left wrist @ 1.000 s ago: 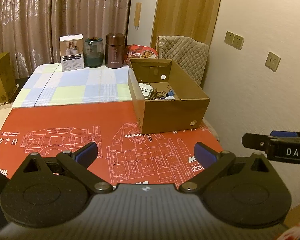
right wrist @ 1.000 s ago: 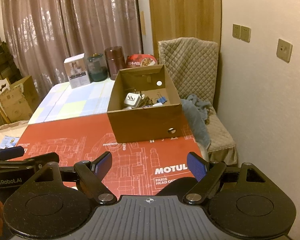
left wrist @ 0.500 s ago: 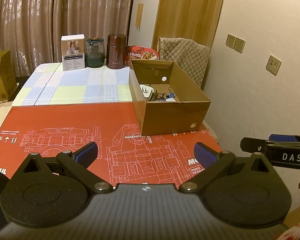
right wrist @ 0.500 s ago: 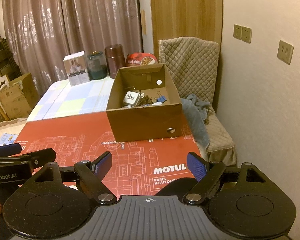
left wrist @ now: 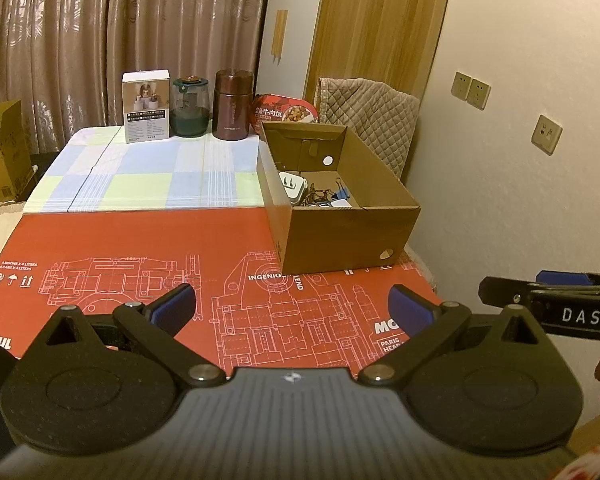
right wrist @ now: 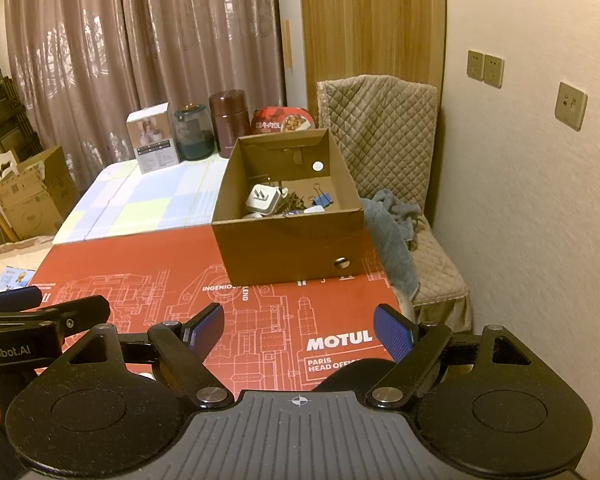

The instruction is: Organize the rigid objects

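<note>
— Where are the small things?
— Inside the cardboard box [right wrist: 288, 216], white plug [right wrist: 265, 200] beside blue clip [right wrist: 323, 199].
— And the grippers?
— Left gripper [left wrist: 292, 304] and right gripper [right wrist: 299, 330] hang short of the box, jaws wide, empty.

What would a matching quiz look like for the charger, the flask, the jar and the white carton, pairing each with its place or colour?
Things:
1. charger
2. flask
3. jar
4. white carton

Descriptions:
A. dark brown, standing nearest the box corner
B. leftmost in the back row
C. lying inside the box
D. greenish, between two others

Pairs: 1-C, 2-A, 3-D, 4-B
</note>
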`<state>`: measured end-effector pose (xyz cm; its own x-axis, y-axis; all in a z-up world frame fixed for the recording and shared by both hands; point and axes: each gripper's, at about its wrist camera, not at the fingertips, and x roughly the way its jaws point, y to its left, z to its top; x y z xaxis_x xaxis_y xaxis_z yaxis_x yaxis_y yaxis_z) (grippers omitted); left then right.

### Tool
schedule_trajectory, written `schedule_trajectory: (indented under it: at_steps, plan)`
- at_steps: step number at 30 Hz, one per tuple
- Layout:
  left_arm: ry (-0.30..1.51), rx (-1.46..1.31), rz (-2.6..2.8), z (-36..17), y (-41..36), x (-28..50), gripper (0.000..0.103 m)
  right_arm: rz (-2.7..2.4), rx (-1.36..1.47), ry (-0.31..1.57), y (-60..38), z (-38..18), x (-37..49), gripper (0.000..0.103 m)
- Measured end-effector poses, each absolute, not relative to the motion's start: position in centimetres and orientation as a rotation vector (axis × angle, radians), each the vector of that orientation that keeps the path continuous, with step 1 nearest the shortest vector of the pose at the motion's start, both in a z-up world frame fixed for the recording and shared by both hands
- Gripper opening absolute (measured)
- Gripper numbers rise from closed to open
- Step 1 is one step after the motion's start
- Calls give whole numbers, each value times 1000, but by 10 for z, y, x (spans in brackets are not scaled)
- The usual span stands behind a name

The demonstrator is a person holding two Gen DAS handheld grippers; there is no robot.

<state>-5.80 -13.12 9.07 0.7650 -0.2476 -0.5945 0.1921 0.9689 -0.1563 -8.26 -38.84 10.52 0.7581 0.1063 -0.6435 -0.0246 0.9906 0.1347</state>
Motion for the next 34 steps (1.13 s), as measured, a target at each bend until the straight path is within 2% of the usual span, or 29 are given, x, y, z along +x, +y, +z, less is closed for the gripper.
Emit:
schedule_trajectory:
  at_steps: [34]
  plan:
    - [653, -116, -242, 87, -129, -55, 101, 84, 118, 723, -392, 96, -77, 79]
